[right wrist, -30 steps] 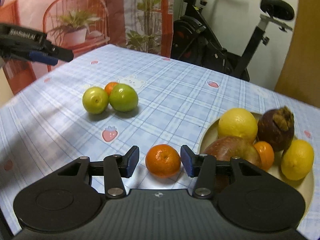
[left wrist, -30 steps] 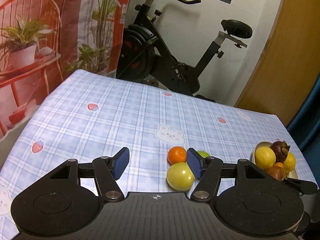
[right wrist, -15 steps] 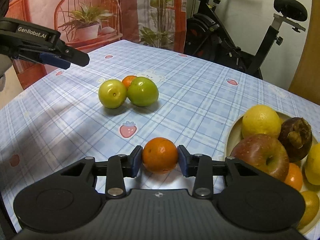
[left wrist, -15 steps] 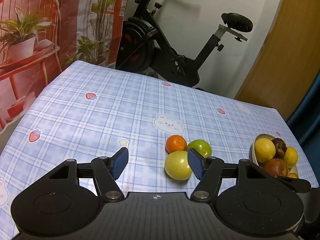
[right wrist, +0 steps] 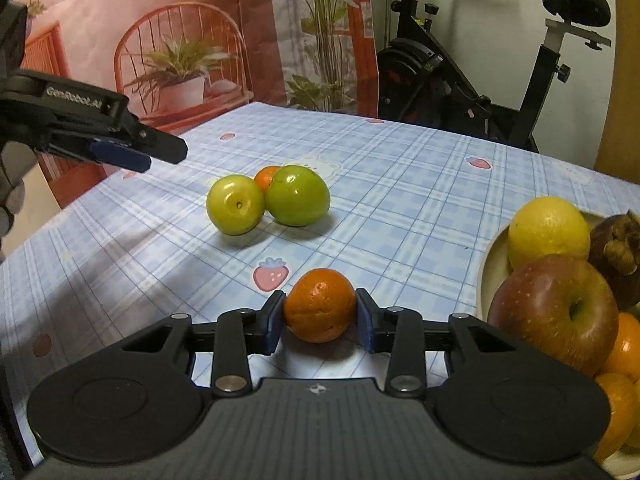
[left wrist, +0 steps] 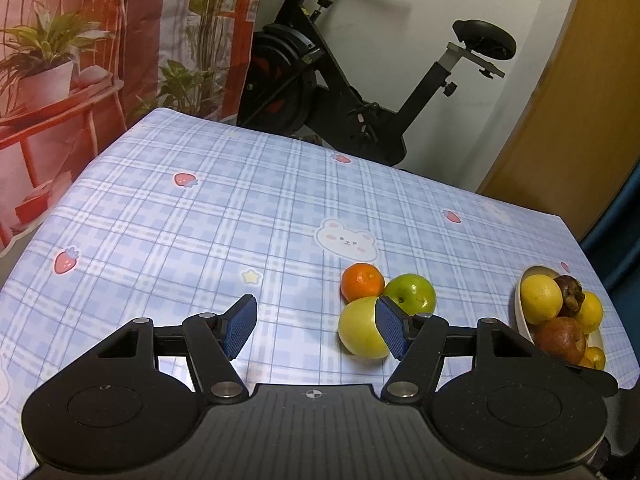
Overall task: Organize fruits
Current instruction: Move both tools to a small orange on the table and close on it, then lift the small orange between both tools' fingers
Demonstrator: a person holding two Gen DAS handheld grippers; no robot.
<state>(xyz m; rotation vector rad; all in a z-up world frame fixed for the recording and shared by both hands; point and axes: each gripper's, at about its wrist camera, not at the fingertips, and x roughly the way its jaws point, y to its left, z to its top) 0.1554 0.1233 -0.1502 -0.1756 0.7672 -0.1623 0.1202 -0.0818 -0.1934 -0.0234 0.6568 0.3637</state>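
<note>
My right gripper (right wrist: 319, 317) is shut on a small orange (right wrist: 319, 305), held just above the tablecloth beside the fruit bowl (right wrist: 491, 268). The bowl holds a lemon (right wrist: 549, 232), a red apple (right wrist: 554, 314), a mangosteen (right wrist: 616, 254) and oranges. A yellow-green fruit (right wrist: 235, 204), a green fruit (right wrist: 297, 195) and a second small orange (right wrist: 266, 178) lie together mid-table. My left gripper (left wrist: 312, 326) is open and empty above the table; its right finger overlaps the yellow-green fruit (left wrist: 360, 333). The green fruit (left wrist: 412, 294), the orange (left wrist: 362, 282) and the bowl (left wrist: 522, 312) also show there.
The table carries a blue checked cloth (left wrist: 224, 216) with strawberry and bear prints. An exercise bike (left wrist: 360, 92) stands behind the far edge, a printed backdrop (left wrist: 80, 60) at the left and a wooden door (left wrist: 580, 100) at the right.
My right gripper closed on the small orange and raised it slightly. My left gripper drew back and up from the three fruits, staying open.
</note>
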